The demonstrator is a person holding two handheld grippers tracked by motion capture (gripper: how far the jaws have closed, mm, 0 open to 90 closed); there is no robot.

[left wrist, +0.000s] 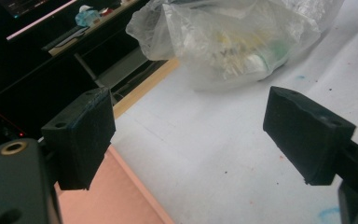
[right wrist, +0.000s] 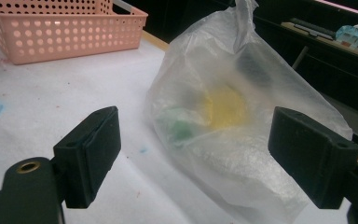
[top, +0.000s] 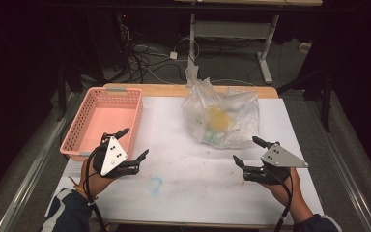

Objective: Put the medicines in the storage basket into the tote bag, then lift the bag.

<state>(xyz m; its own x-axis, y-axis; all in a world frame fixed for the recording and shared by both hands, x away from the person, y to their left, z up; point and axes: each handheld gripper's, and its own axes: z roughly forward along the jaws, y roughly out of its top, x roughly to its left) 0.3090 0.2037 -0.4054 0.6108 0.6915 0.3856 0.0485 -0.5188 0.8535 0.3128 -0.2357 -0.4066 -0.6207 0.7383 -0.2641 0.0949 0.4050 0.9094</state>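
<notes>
A clear plastic bag [top: 222, 116] with yellow and green items inside sits at the middle back of the white-covered table [top: 183, 188]. My left gripper [top: 135, 143] hovers by the near right corner of a pink perforated basket [top: 104, 121], jaws wide open and empty. On the right, my right gripper [top: 245, 151] is open too, just in front of the bag. The left gripper view has the bag [left wrist: 233, 37] far ahead between the open jaws [left wrist: 189, 135]. The right gripper view has the bag [right wrist: 223, 116] close, between its spread jaws [right wrist: 214, 158].
The basket [right wrist: 65, 28] looks empty and lies along the table's left side. A blue scribble [top: 155, 183] marks the table cover near the front. Behind the table stand a white desk frame [top: 232, 29] and tangled cables [top: 145, 58] on the floor.
</notes>
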